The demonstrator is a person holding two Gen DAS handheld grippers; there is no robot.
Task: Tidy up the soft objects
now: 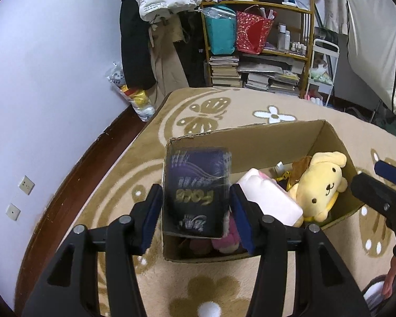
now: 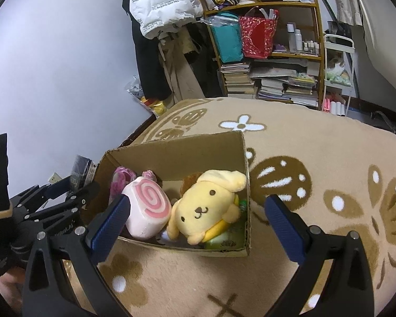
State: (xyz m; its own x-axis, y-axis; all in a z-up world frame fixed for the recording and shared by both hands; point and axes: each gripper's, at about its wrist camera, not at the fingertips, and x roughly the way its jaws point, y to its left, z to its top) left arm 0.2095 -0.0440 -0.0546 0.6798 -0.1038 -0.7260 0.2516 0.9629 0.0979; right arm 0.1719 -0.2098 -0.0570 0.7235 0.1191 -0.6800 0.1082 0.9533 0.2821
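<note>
With your left gripper [image 1: 196, 211] clasping the dark tissue pack [image 1: 198, 192] over the cardboard box's [image 1: 250, 137] left end, lower it beside the pink plush [image 1: 225, 240] before releasing, keeping your empty right gripper [image 2: 198, 222] spread wide.
</note>
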